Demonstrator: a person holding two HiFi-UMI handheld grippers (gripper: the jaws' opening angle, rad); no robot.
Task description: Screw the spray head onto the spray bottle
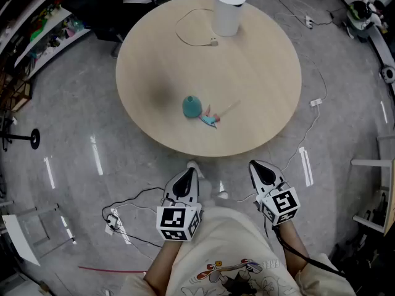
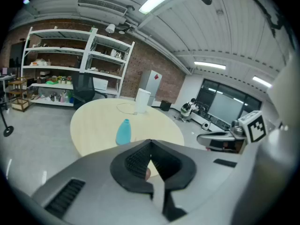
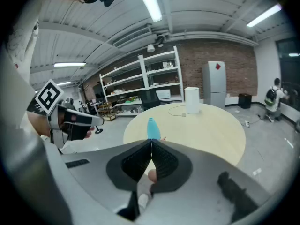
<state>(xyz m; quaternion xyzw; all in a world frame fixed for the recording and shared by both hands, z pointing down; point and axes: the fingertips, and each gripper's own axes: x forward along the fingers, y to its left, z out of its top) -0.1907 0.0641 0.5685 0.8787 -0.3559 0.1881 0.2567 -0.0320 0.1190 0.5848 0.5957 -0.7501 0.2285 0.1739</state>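
Head view gives us a round table (image 1: 265,110) with a smooth pale wood-look top on a glossy grey floor (image 1: 74,159). Near the middle of the top stands the teal spray bottle (image 1: 192,106), a rounded, matte plastic shape narrowing to an open neck with no cap. The spray head (image 1: 210,118), teal and pink with a thin pale dip tube sticking out, lies on its side just beside the bottle, to its right in the picture. We cannot tell whether the bottle holds anything. At the far edge of the table is a white cylindrical jug (image 1: 228,11) with its lid on, contents not visible, and a thin white cable (image 1: 188,37) loops beside it. Both claws sit off the table, close to our body. The left gripper (image 1: 192,166) and right gripper (image 1: 254,164) have grey shells, ribbed black pads and marker cubes. Left gripper view shows its pads pressed together with nothing between them; right gripper view shows the same, closed and empty. Only the gripper views show the bottle from the side, upright, plus white metal shelves (image 2: 61,69) against a brick wall (image 3: 234,64). Only the head view shows the spray head clearly.
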